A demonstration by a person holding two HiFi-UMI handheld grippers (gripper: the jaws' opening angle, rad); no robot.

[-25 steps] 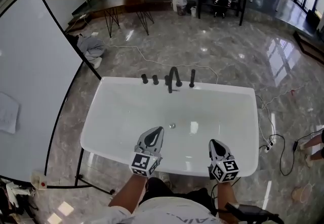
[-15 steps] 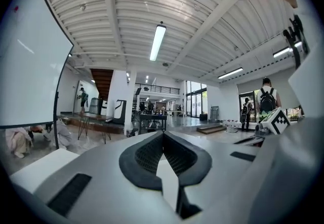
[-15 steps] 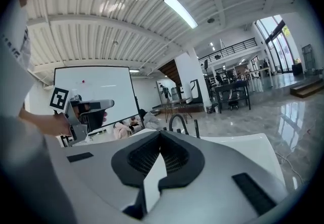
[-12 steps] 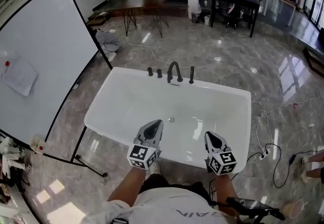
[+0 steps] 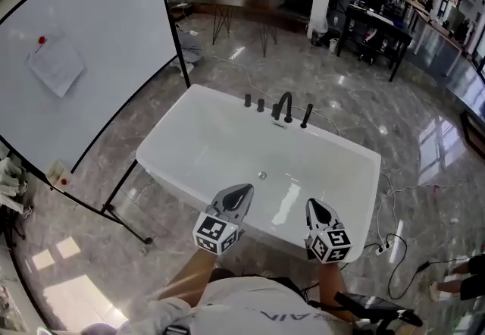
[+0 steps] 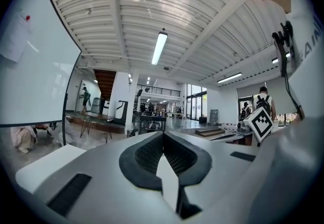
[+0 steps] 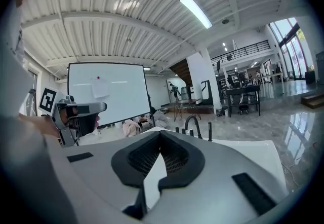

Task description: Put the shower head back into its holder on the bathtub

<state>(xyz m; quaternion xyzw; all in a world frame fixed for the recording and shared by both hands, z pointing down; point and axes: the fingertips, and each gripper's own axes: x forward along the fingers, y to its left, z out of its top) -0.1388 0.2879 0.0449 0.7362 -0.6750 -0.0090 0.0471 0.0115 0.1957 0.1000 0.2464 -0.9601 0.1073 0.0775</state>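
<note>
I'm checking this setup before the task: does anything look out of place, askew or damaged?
The bathtub looks empty and intact, its faucet upright. Only small things: the paper on the whiteboard hangs tilted, and a heap of cloth lies on the floor by the board's far end.

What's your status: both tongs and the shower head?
Left tongs shut, empty. Right tongs shut, empty. Shower head seemingly upright on bathtub far rim. Nothing blocking it.

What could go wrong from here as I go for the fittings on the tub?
Both the left hand-held gripper and right hand-held gripper are shut and empty, and the faucet fittings stand on the bathtub's far rim: reaching across could overbalance you. Walking round the right side, the floor cable could trip you.
</note>
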